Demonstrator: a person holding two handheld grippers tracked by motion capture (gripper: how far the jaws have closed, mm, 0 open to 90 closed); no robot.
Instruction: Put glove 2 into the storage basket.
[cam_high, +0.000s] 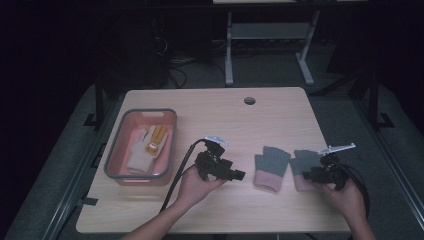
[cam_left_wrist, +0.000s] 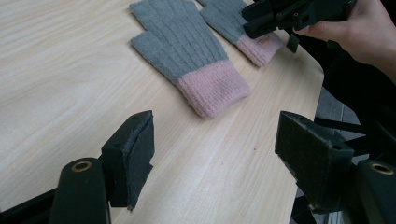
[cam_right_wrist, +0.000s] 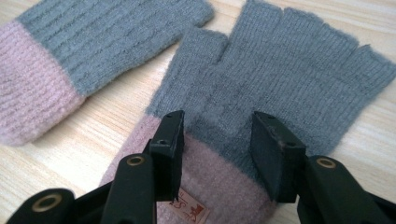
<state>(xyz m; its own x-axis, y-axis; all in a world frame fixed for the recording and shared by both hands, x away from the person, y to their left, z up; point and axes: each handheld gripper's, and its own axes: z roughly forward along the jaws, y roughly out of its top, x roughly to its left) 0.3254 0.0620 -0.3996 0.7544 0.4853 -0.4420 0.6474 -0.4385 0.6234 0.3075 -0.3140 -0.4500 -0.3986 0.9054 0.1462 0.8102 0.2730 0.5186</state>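
Tabletop (cam_high: 225, 112) of pale wood, with a round cable hole (cam_high: 249, 100) near its far edge, stretches bare across the middle and back, so there is plenty of free surface behind the two gloves. A pink bin (cam_high: 116, 150) with a grey rim sits near the left edge, holding a white glove with yellow fingers (cam_high: 147, 148). The right-hand glove (cam_high: 303, 161) lies close to the tabletop's right edge and not far from the near edge; the left-hand glove (cam_high: 270, 166) lies just beside it, the two apart by a narrow strip of wood.

Both gloves are ribbed grey knit with short, cut-off fingers and a pink cuff, lying flat with the cuffs toward the person. In the right gripper view a small brown tag sits on the pink cuff of the right-hand glove; its writing is too small to read.

The right gripper (cam_right_wrist: 215, 140) hangs low over that glove where grey meets pink, its jaws partly apart on either side of the knit, not pressing on it as far as I can see. The left gripper (cam_left_wrist: 214, 154) is held above bare wood left of the gloves, jaws wide apart with nothing between them.
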